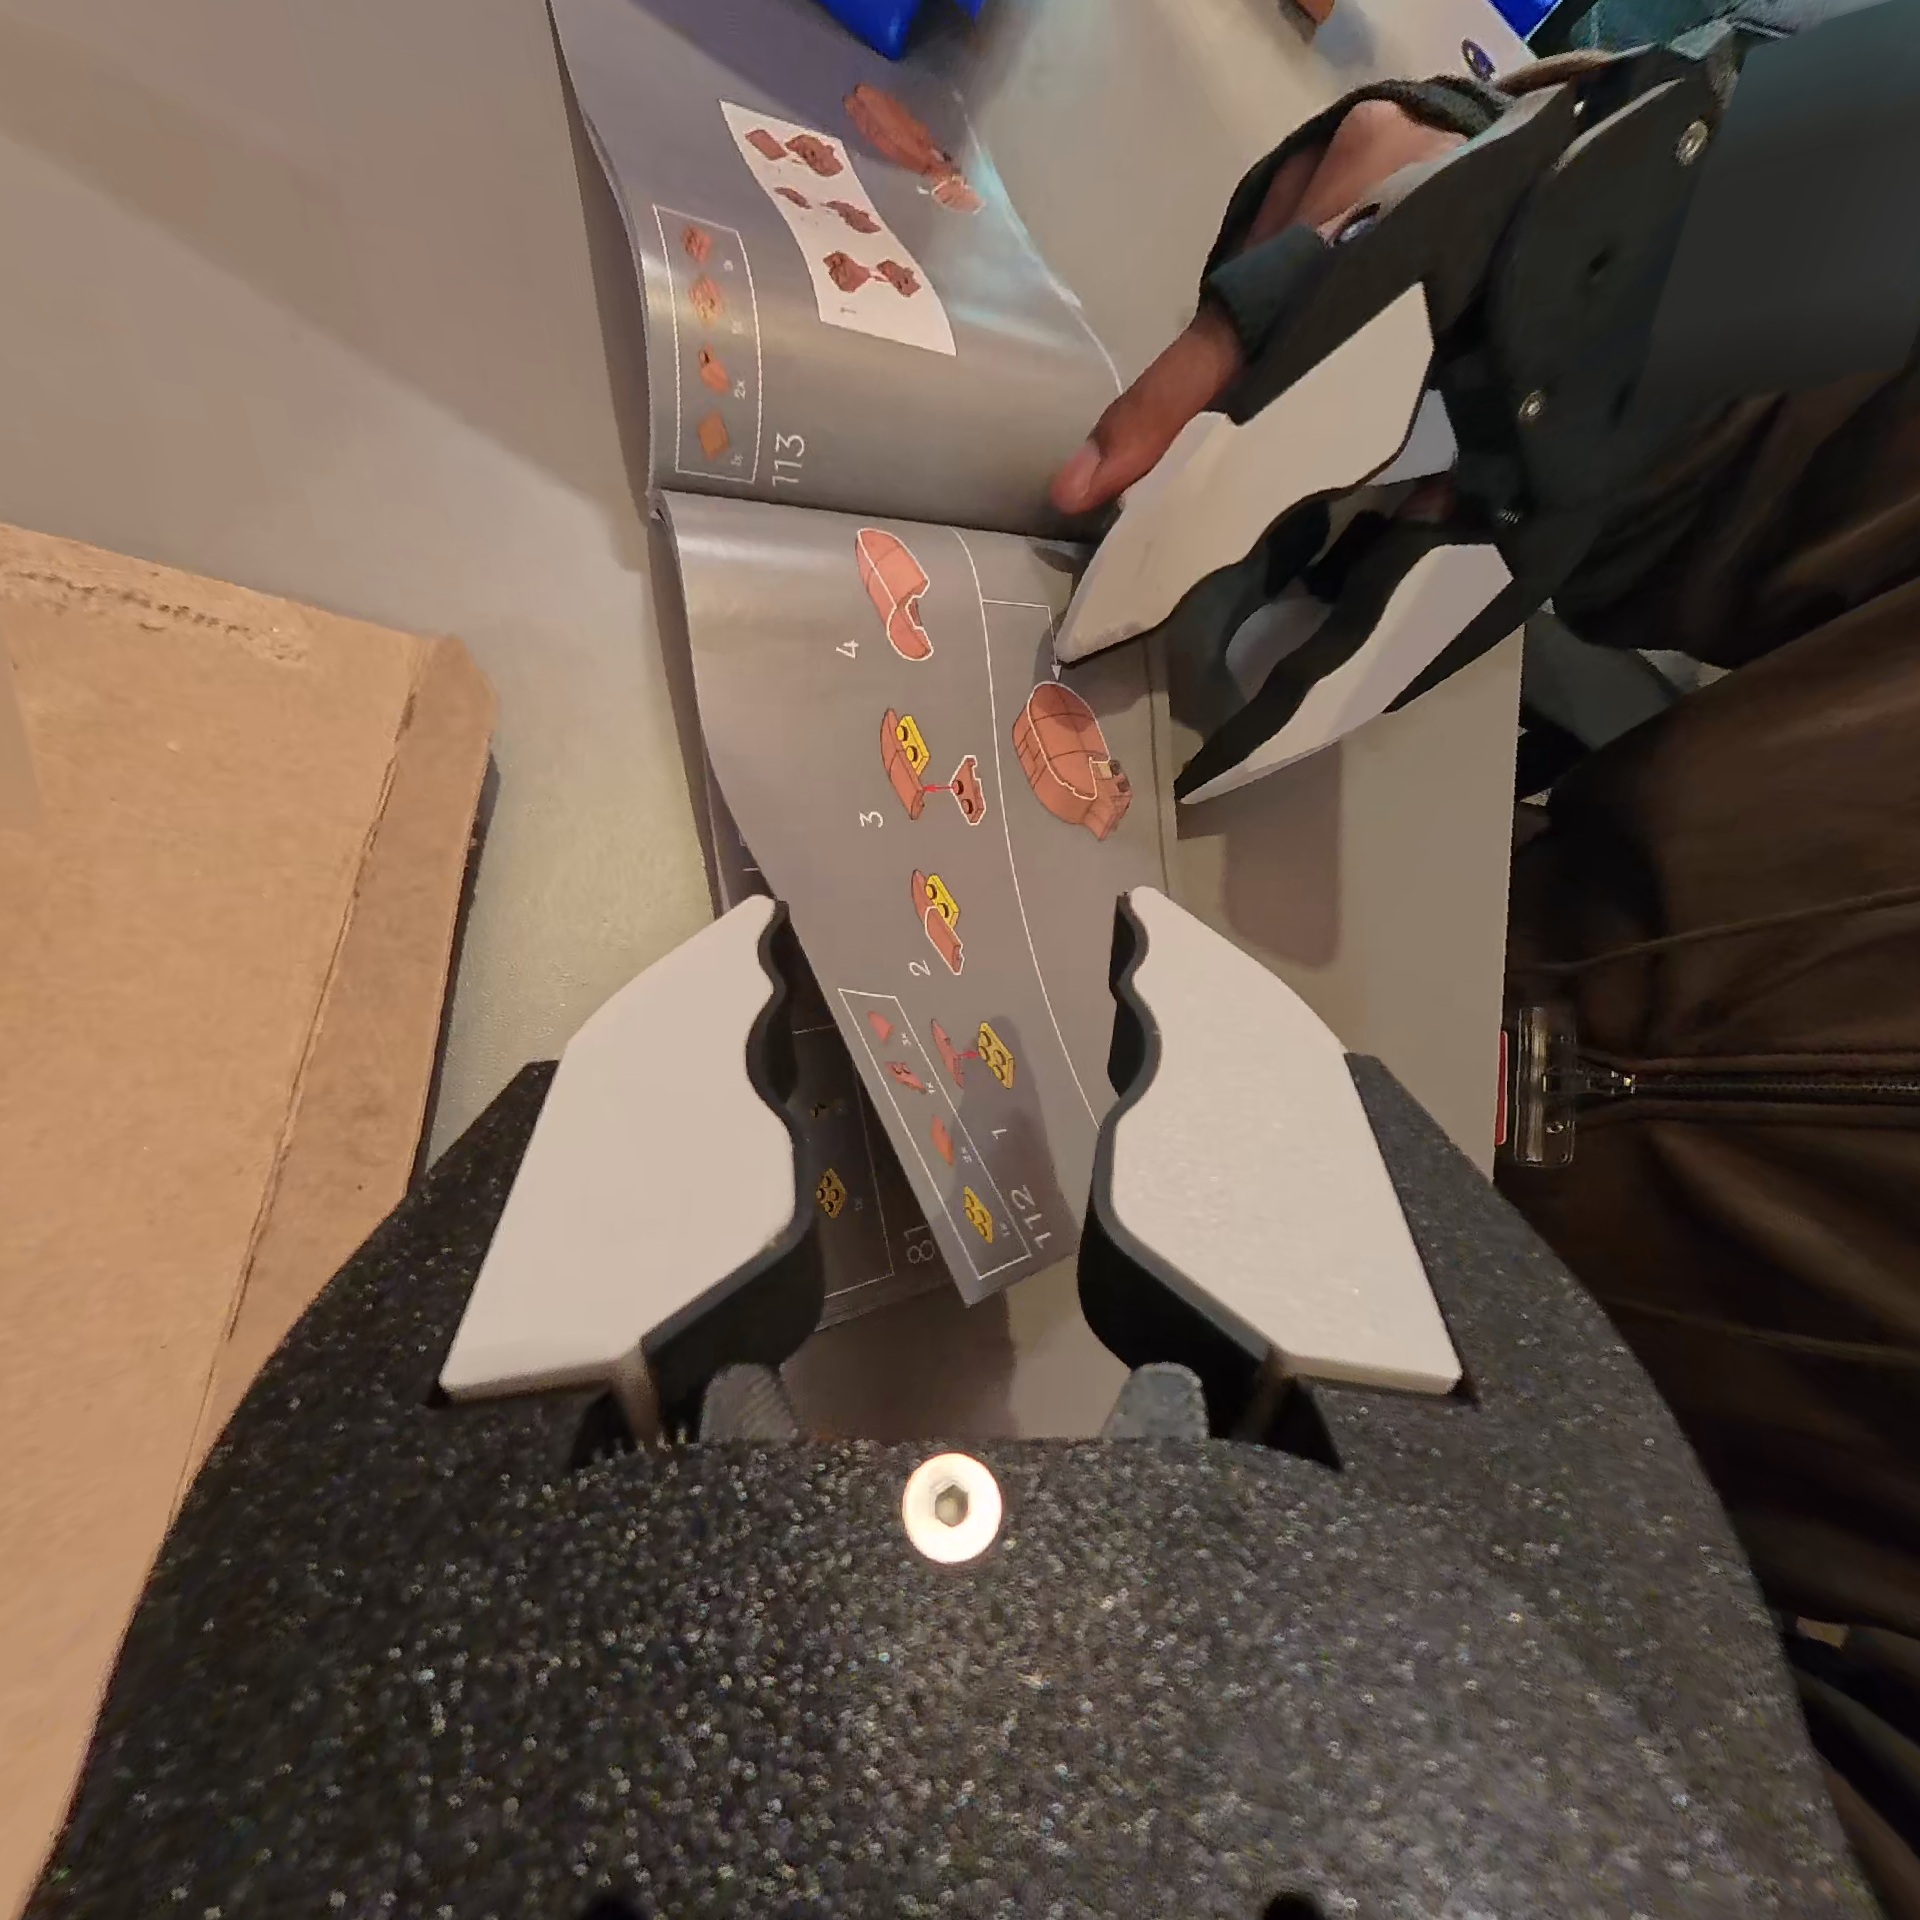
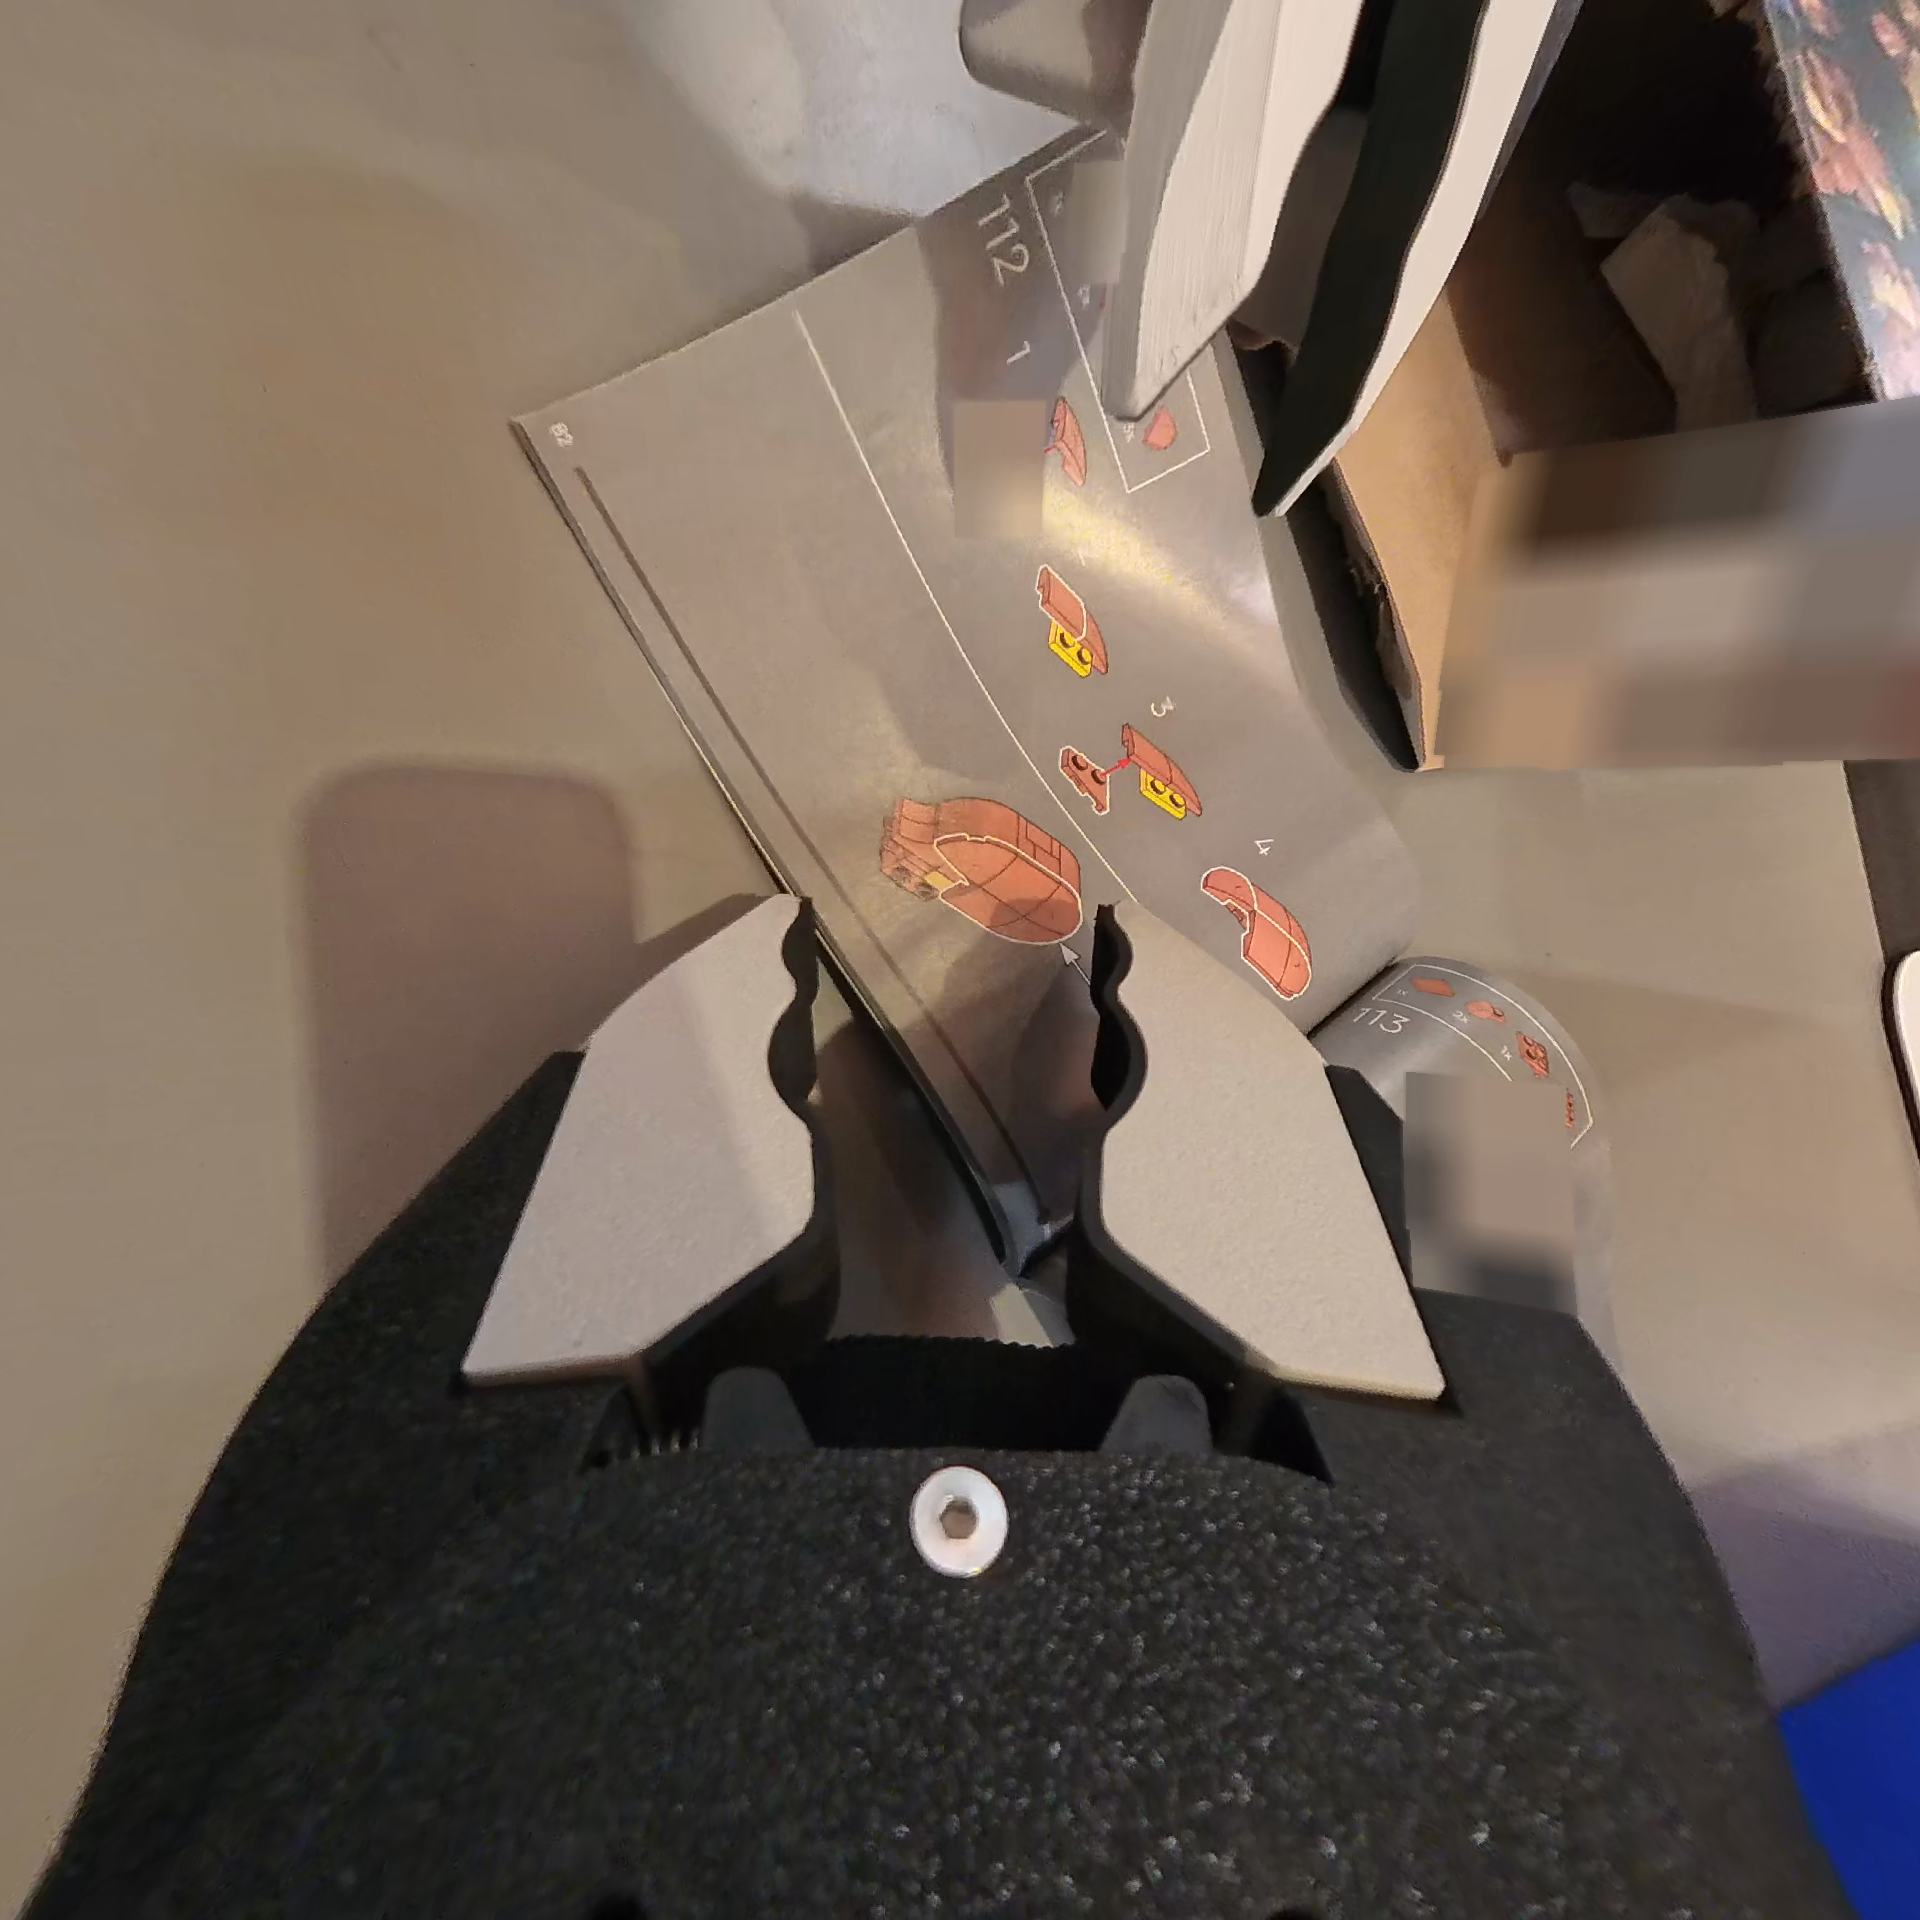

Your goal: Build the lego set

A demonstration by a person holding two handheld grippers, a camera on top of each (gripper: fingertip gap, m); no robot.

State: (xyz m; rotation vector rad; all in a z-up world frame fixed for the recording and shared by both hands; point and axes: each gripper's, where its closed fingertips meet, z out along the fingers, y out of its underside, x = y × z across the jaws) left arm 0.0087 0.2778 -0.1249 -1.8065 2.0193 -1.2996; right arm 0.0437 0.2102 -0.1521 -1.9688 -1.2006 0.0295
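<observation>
An open grey instruction booklet (image 1: 831, 644) lies on the grey table. Its near page (image 2: 883, 623), with drawn brown and yellow bricks, curls up off the stack. My left gripper (image 1: 951, 904) is open, and the page's lower corner lies between its fingers. My right gripper (image 2: 948, 914) is open with the page's other edge running between its fingers, untouched as far as I can tell. It also shows in the left wrist view (image 1: 1127, 717), where a bare finger (image 1: 1122, 447) of the hand holding it presses the far page. No loose bricks are in view.
Brown cardboard (image 1: 208, 935) lies left of the booklet, and an open cardboard box (image 2: 1455, 540) stands beyond it in the right wrist view. Blue objects (image 1: 904, 26) sit at the far edge. The person's dark brown jacket (image 1: 1714, 1039) is at the table's right side. The left gripper's tips are roughly 9 cm from the right gripper's.
</observation>
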